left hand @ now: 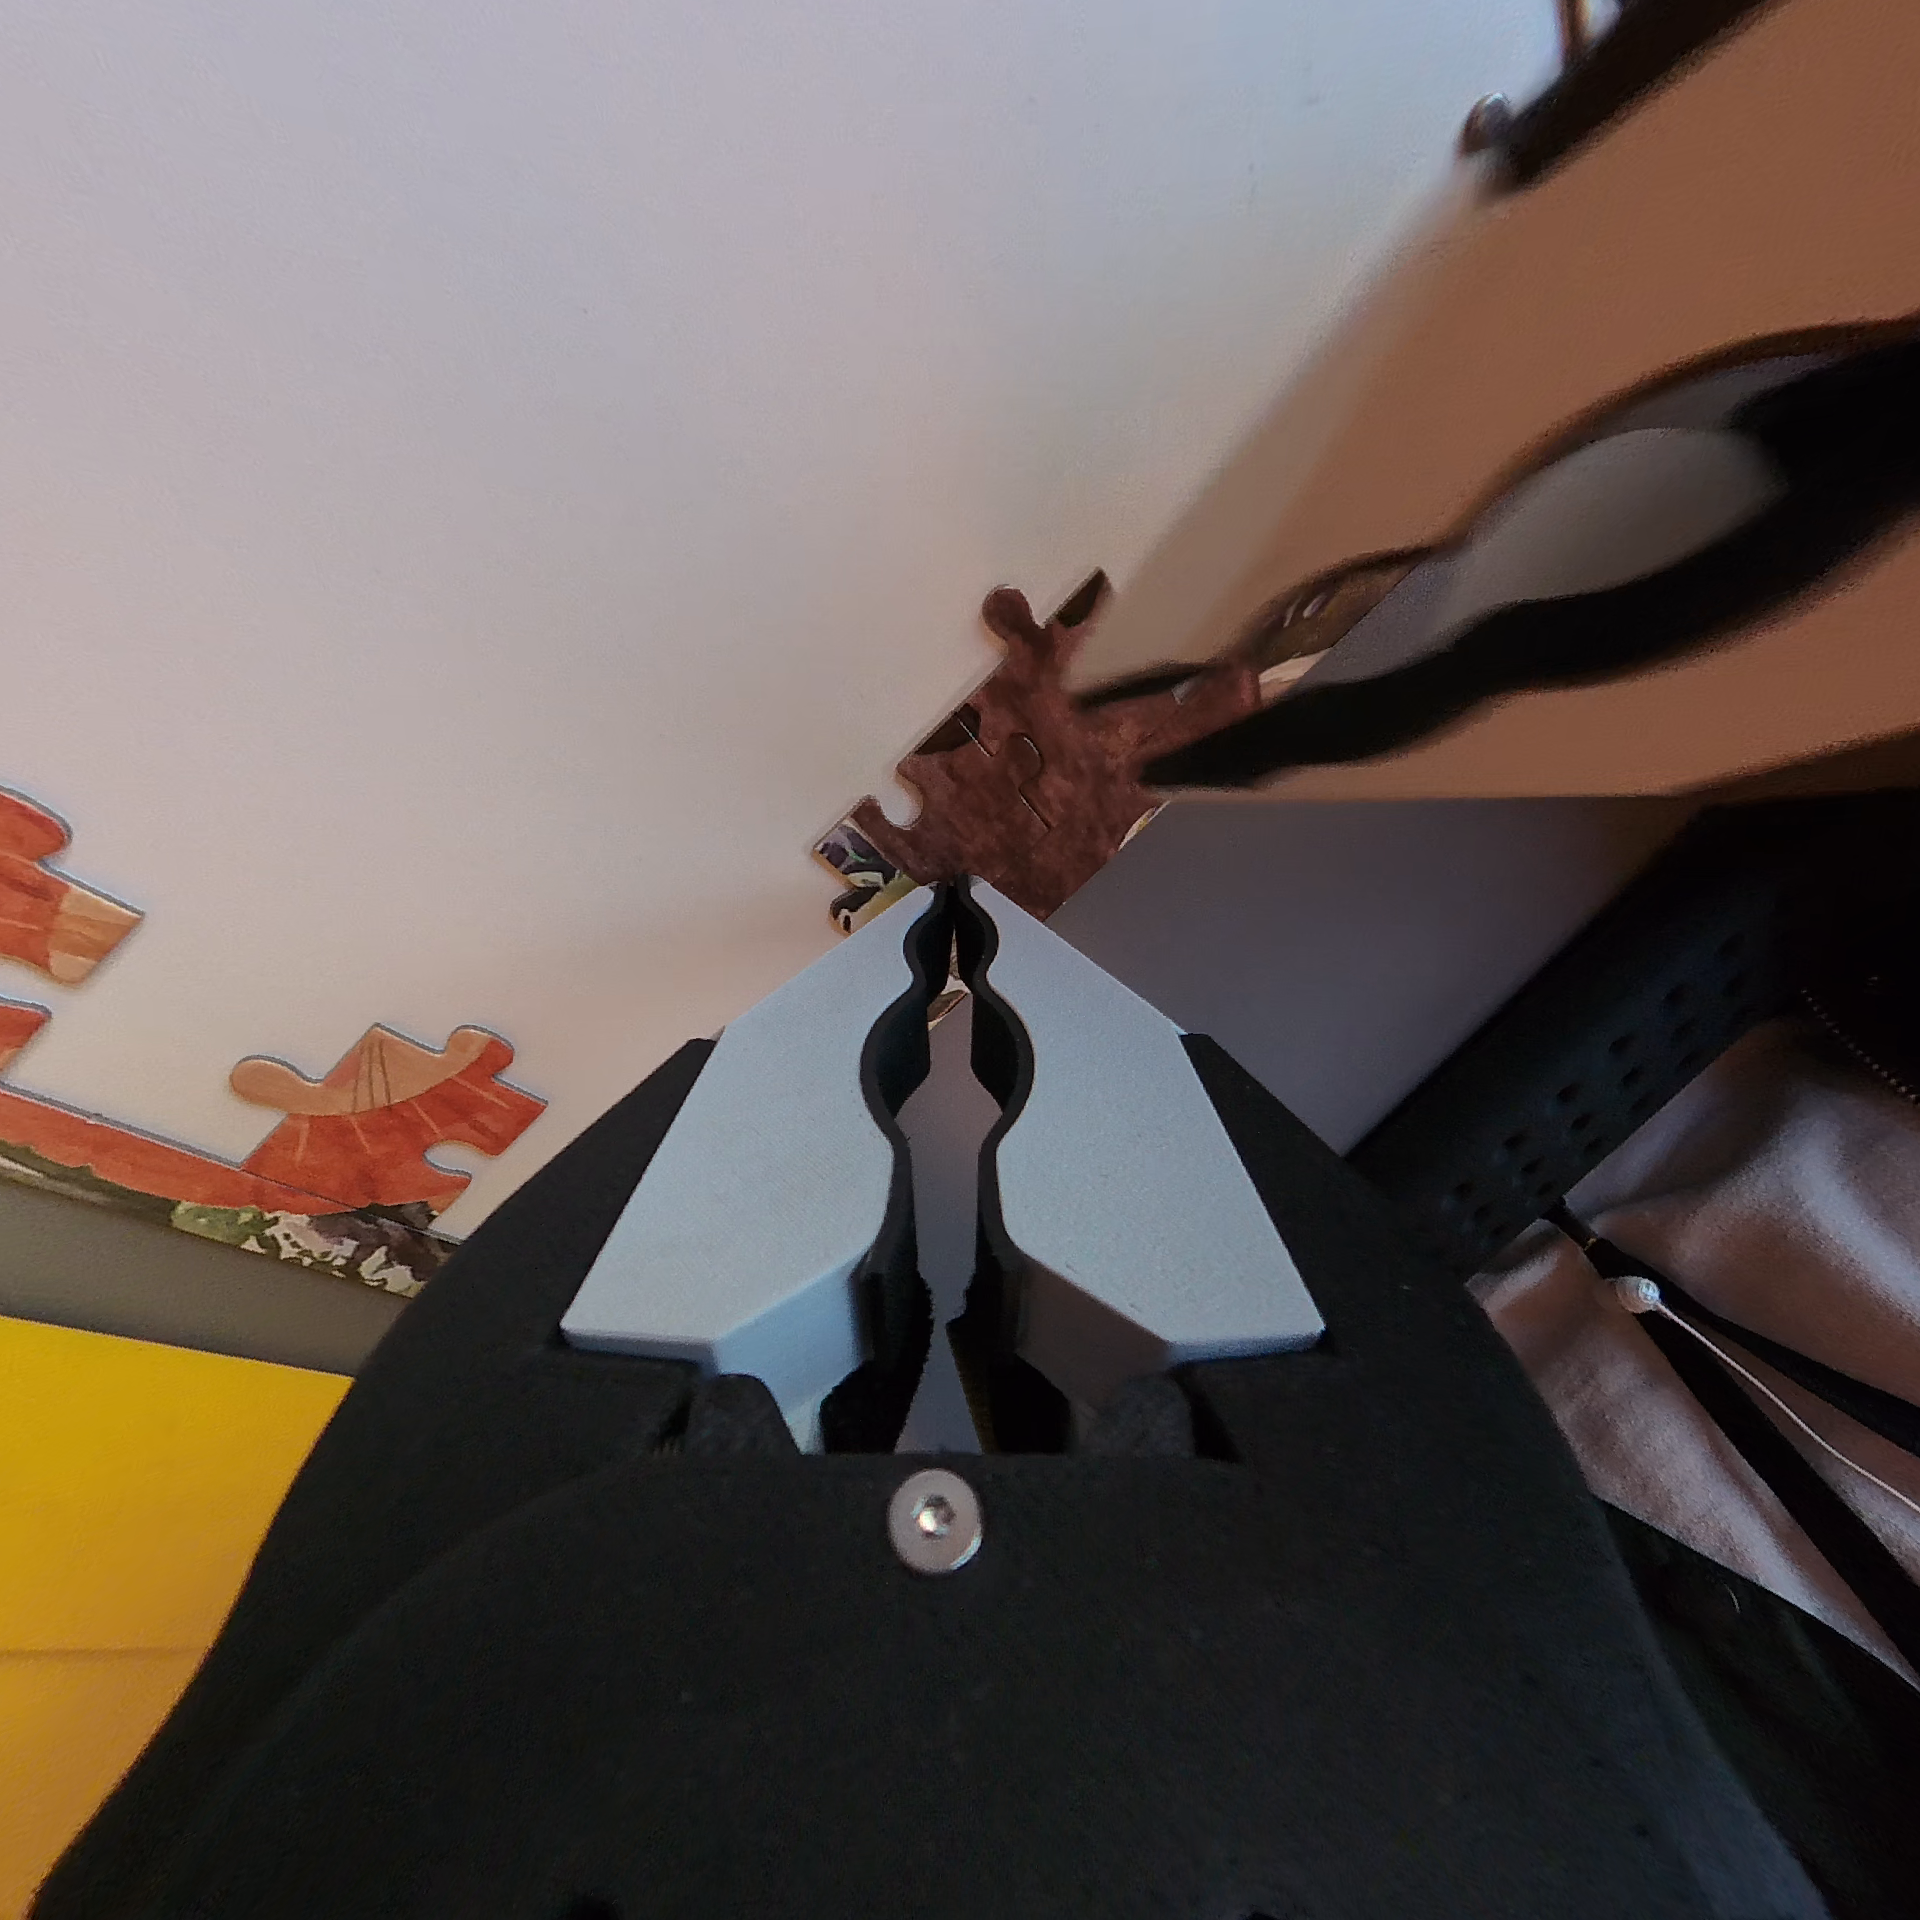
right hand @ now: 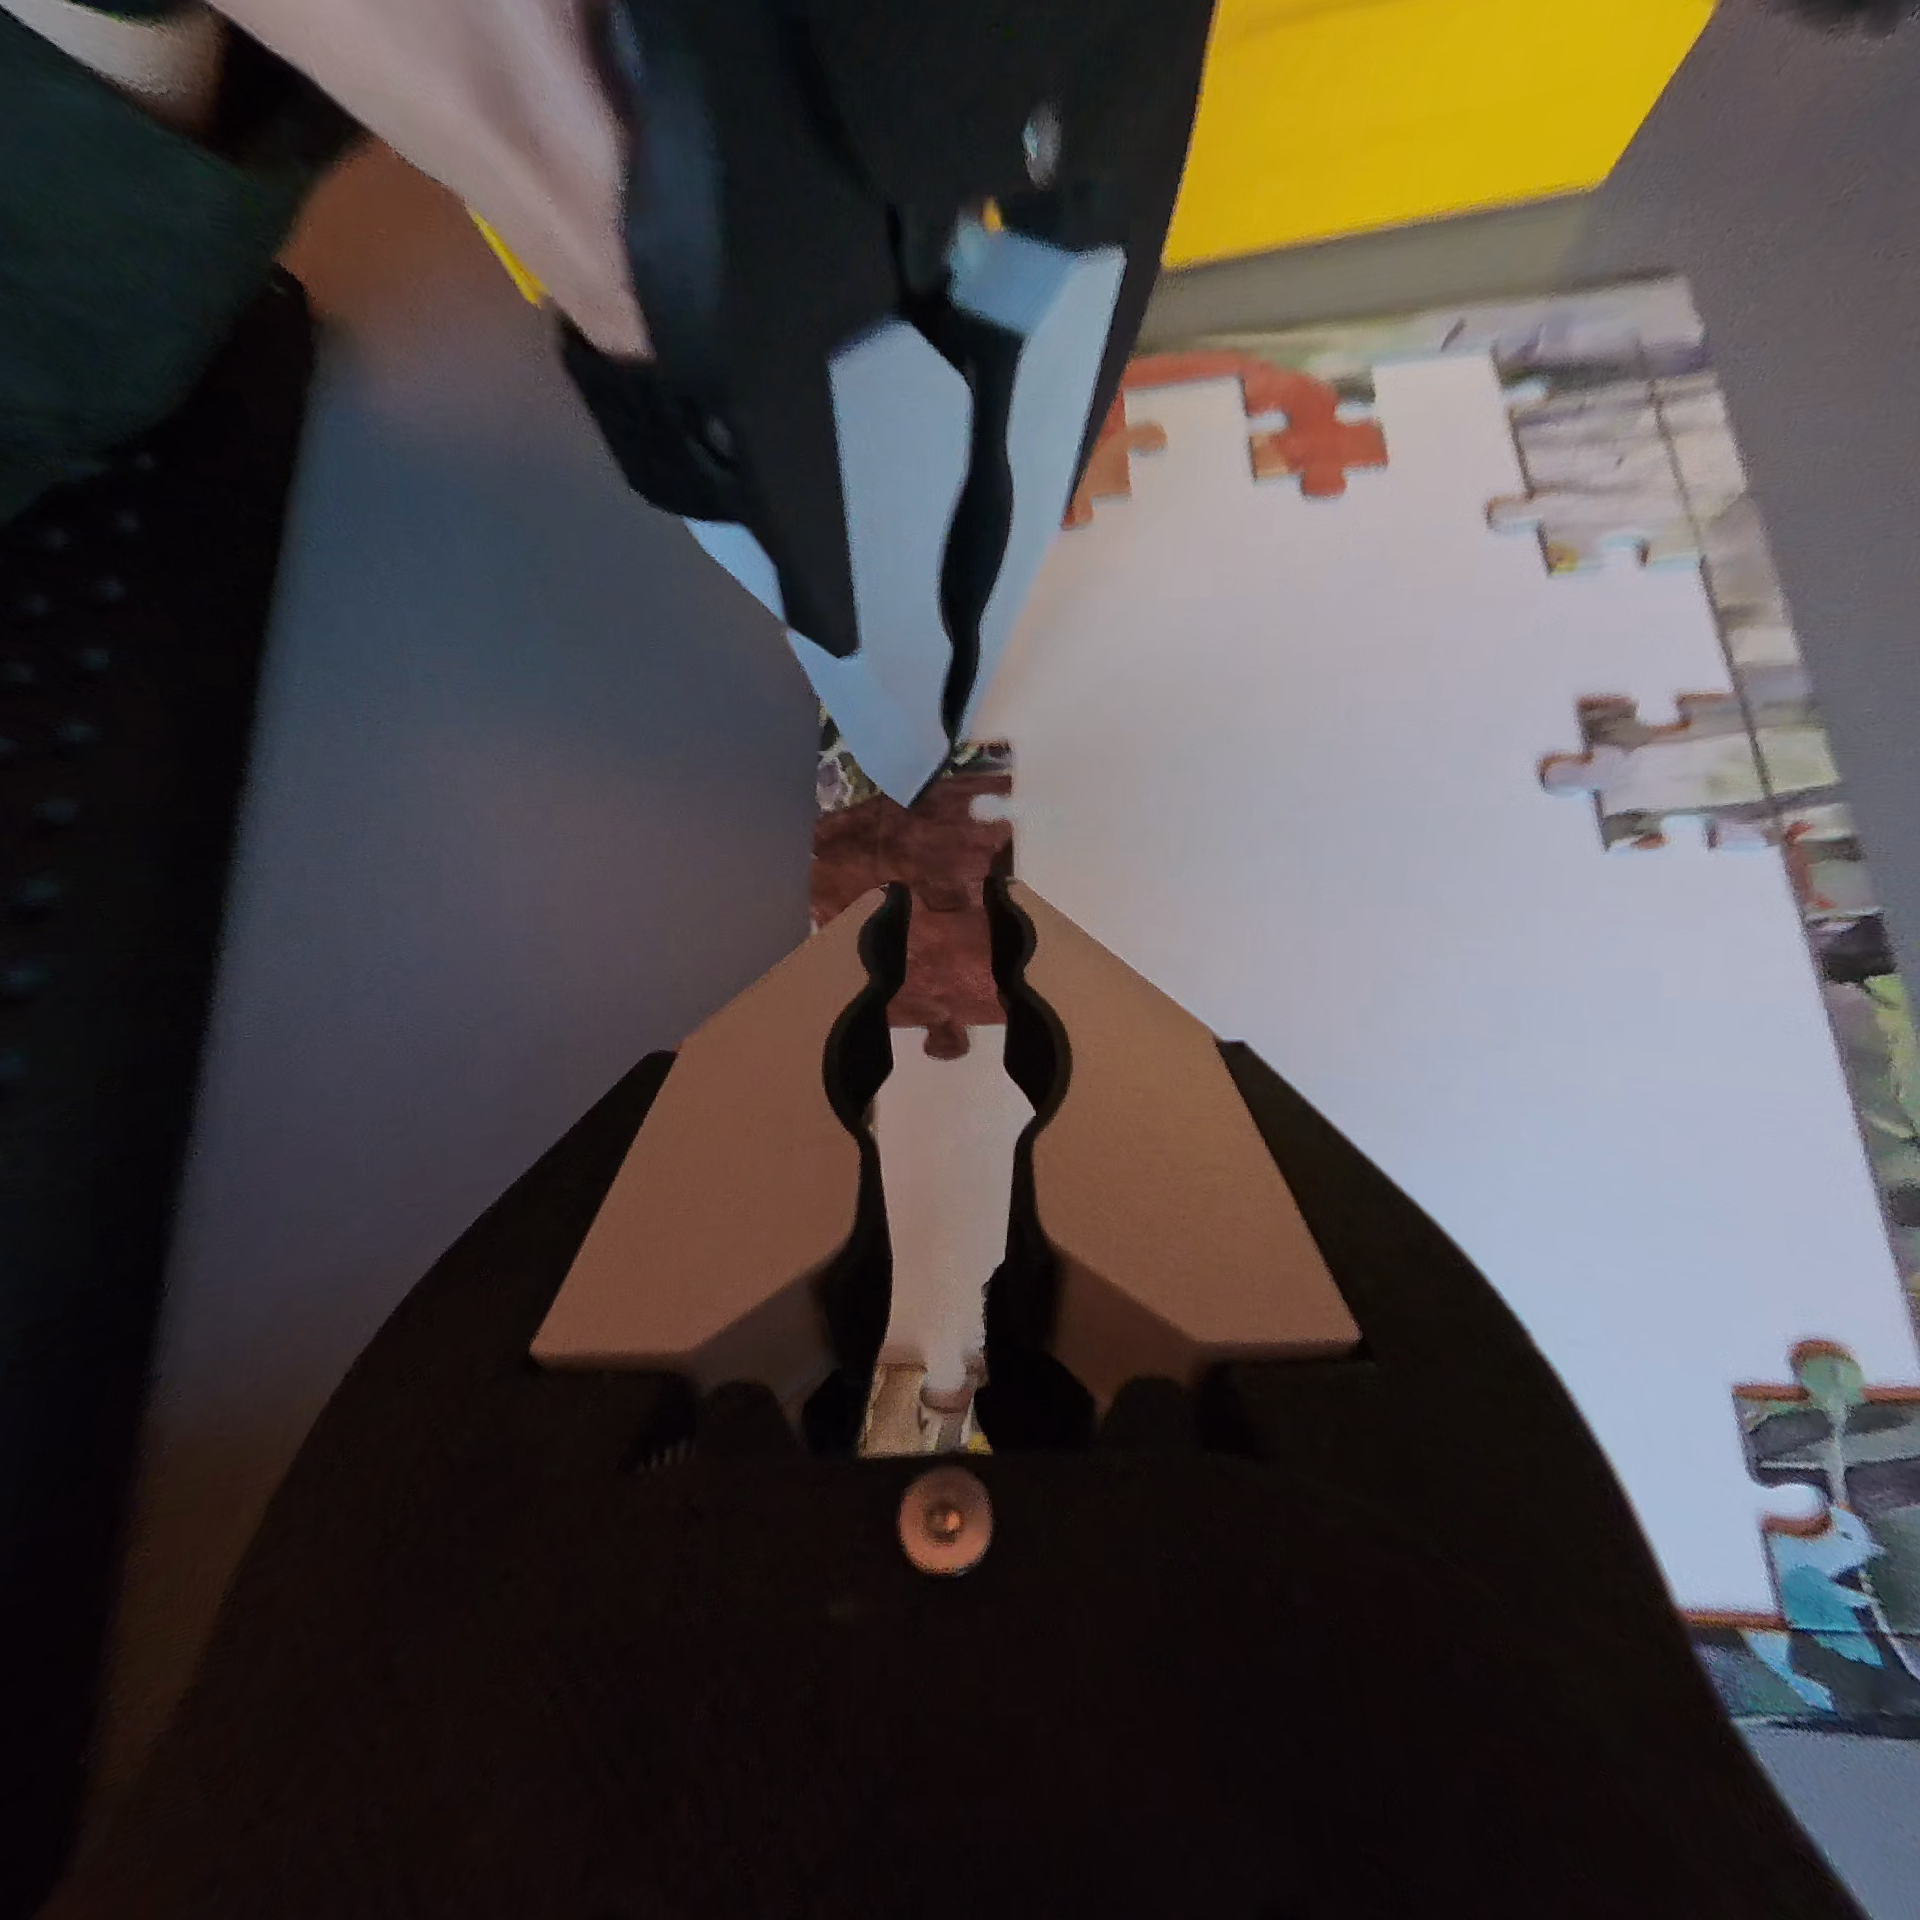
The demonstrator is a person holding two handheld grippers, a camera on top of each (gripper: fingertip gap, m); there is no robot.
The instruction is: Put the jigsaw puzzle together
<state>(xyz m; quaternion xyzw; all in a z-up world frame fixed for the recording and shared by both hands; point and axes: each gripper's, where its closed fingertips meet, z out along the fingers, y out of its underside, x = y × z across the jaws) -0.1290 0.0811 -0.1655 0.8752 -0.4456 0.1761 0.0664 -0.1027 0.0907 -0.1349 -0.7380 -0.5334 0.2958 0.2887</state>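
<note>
Puzzle pieces (left hand: 1023, 774) brown, right gripper (right hand: 948, 894) blurred, perhaps touching, yellow box (left hand: 135, 1455) nearby

Matt black plastic left claw (left hand: 954, 885) with smooth pale grey fingers (left hand: 748, 1164) and a shiny metal screw (left hand: 935, 1523). Mottled, rough-looking brown cardboard puzzle pieces (left hand: 1023, 790) lie on a smooth matt white board (left hand: 623, 416). Glossy yellow box (left hand: 135, 1475). Soft mauve cloth (left hand: 1704, 1247) with a sheen.

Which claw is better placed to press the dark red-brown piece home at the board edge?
Probably the right claw: its tips straddle the dark red-brown piece. The left claw, nearly closed, only meets the neighbouring pieces' edge.
</note>
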